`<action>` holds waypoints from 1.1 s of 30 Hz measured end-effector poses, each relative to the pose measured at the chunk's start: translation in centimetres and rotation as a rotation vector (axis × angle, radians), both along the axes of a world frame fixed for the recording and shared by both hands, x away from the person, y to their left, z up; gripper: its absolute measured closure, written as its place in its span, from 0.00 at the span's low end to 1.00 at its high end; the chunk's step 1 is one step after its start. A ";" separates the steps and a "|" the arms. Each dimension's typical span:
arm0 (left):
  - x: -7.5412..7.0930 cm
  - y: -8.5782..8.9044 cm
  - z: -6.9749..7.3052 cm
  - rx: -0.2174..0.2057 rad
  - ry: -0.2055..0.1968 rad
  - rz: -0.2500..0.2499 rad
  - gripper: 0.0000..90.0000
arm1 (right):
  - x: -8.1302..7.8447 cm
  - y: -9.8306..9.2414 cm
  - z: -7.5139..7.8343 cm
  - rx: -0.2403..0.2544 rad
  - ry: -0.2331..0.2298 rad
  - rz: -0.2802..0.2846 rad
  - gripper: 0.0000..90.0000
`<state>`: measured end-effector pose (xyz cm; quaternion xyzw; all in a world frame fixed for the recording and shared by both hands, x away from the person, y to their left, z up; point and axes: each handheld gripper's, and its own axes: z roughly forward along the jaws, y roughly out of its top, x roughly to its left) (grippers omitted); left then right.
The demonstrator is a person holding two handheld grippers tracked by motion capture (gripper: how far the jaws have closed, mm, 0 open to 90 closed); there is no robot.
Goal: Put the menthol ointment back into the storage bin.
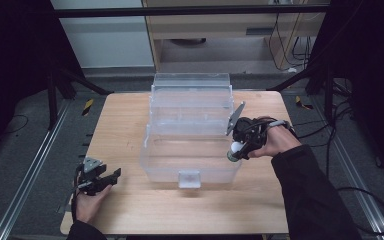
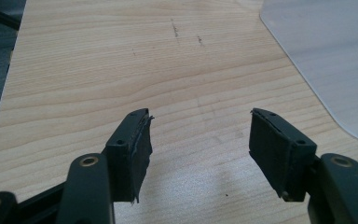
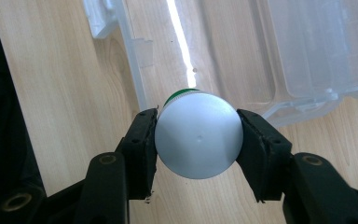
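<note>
A white-capped bottle (image 3: 198, 140) is squeezed between the jaws of the right gripper (image 3: 198, 144), above the open clear box (image 1: 190, 165). Nothing can be seen inside the box. The left gripper (image 2: 200, 140) is held open, with only bare table (image 2: 98, 70) between its jaws.

Bare tabletop (image 1: 125, 130) left of clear storage box (image 1: 190, 165), raised lid (image 1: 190, 95) behind.

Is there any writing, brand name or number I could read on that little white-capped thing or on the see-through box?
None: no readable text stands anywhere.
White cap of the bottle held in the right gripper: plain, no print.
Green band below the cap: no letters can be made out.
Clear plastic box: no label or lettering shows.
Wooden table: a few dark marks, not writing.
</note>
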<state>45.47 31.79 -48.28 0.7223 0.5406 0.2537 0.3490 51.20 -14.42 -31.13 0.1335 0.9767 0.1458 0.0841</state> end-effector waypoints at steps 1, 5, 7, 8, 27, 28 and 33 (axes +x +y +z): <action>0.0 0.0 0.0 0.000 0.000 0.000 0.43 | 0.0 0.0 0.0 0.000 0.000 0.000 0.56; 0.0 0.0 0.0 0.000 0.000 0.000 0.43 | 0.6 0.4 -0.6 -0.007 0.001 0.004 0.56; 0.0 0.0 0.0 -0.002 -0.001 0.000 0.43 | 0.7 0.5 -0.7 -0.007 0.003 0.001 0.56; 0.0 0.0 0.0 -0.002 -0.002 0.001 0.43 | 0.9 0.7 -1.0 -0.007 0.004 0.009 0.56; 0.0 0.0 0.0 -0.003 -0.004 0.002 0.43 | 1.9 1.7 -3.6 -0.025 0.035 0.024 0.56; 0.0 0.1 0.0 -0.003 -0.004 0.003 0.43 | 1.9 1.7 -3.7 -0.024 0.040 0.015 0.56; 0.0 0.1 0.0 -0.003 -0.004 0.002 0.43 | 2.1 1.5 -4.4 -0.034 0.044 0.022 0.56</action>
